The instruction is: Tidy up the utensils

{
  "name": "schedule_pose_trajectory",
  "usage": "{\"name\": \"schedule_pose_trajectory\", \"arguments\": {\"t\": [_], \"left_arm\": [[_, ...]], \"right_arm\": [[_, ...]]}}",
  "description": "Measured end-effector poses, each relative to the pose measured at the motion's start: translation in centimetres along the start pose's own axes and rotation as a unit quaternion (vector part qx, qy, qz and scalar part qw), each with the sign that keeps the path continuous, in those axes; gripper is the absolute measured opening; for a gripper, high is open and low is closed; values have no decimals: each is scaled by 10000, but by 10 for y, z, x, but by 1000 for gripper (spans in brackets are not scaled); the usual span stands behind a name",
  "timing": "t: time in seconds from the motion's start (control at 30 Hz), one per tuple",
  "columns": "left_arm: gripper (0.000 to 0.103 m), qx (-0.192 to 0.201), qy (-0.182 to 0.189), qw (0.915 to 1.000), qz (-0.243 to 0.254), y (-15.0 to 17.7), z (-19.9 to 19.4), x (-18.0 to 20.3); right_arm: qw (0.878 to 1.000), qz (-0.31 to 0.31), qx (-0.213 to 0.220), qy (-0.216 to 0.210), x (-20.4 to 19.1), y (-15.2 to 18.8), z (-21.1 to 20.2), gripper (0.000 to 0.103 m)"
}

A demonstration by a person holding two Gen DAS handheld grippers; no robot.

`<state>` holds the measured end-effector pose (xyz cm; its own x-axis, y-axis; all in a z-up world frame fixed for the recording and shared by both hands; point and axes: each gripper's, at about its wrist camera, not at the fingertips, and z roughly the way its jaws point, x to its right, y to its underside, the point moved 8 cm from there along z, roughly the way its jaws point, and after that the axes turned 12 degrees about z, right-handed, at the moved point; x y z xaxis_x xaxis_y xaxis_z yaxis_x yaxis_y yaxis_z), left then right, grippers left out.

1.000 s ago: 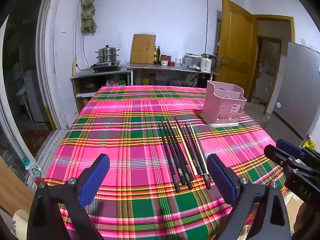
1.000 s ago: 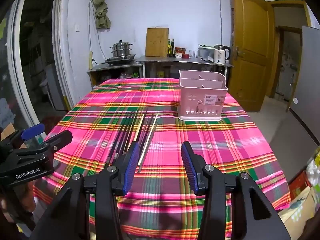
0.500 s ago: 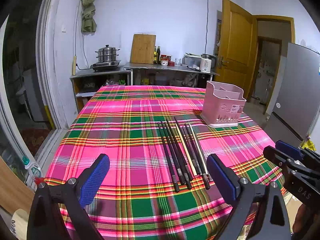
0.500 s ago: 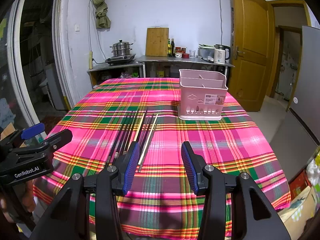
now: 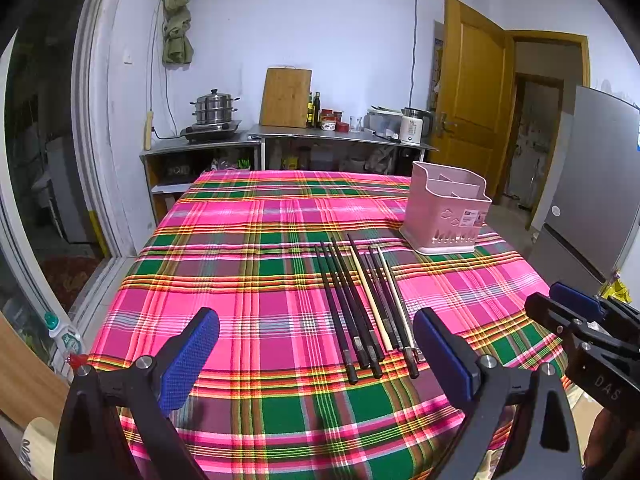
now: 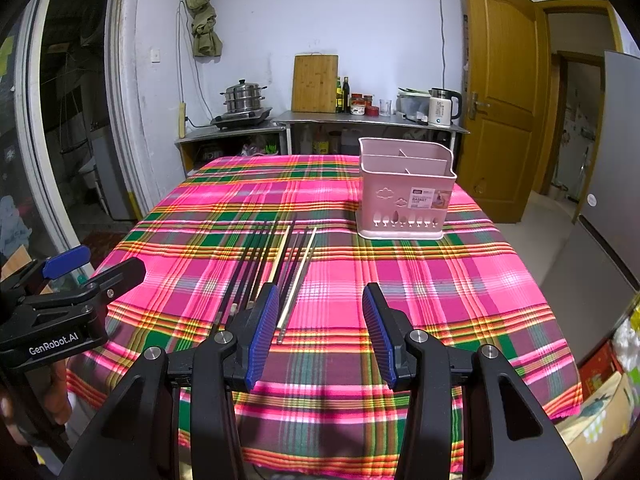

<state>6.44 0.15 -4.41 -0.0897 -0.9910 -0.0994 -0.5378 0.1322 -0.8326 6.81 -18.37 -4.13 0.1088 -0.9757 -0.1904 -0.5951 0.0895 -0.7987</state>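
Several chopsticks (image 5: 362, 304) (image 6: 276, 268), mostly black with two pale ones, lie side by side on the plaid tablecloth (image 5: 240, 280) (image 6: 420, 280). A pink divided utensil holder (image 5: 446, 210) (image 6: 404, 190) stands upright behind them, to their right, and looks empty. My left gripper (image 5: 316, 340) hovers open and wide above the near ends of the chopsticks, holding nothing. My right gripper (image 6: 320, 328) is open too, just right of the chopsticks' near ends, nothing between its blue pads. Each gripper shows at the edge of the other's view (image 5: 576, 320) (image 6: 76, 276).
Beyond the table a steel counter (image 6: 360, 120) carries a steamer pot (image 6: 244, 98), a cutting board (image 6: 314, 84), bottles and a kettle (image 6: 442, 106). A wooden door (image 6: 500, 92) stands open at the right. A grey fridge (image 5: 592, 184) is right of the table.
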Motion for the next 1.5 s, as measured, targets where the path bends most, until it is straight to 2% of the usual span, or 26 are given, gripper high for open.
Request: {"name": "schedule_pose_trajectory", "arguments": {"t": [1.1,1.33,1.5], "left_arm": [[99,-25,-17,10000,25,2,2,2],[99,-115,9,9999,-24,8,15,1],[99,-172,159,9997,-97,10,27,0]], "right_arm": [[9999,14,-79,-70,-2,1,8,45],[9998,6,-158,-78,-3,3,14,45],[9997,-22,-237,-71,-3,4,24,45]]}}
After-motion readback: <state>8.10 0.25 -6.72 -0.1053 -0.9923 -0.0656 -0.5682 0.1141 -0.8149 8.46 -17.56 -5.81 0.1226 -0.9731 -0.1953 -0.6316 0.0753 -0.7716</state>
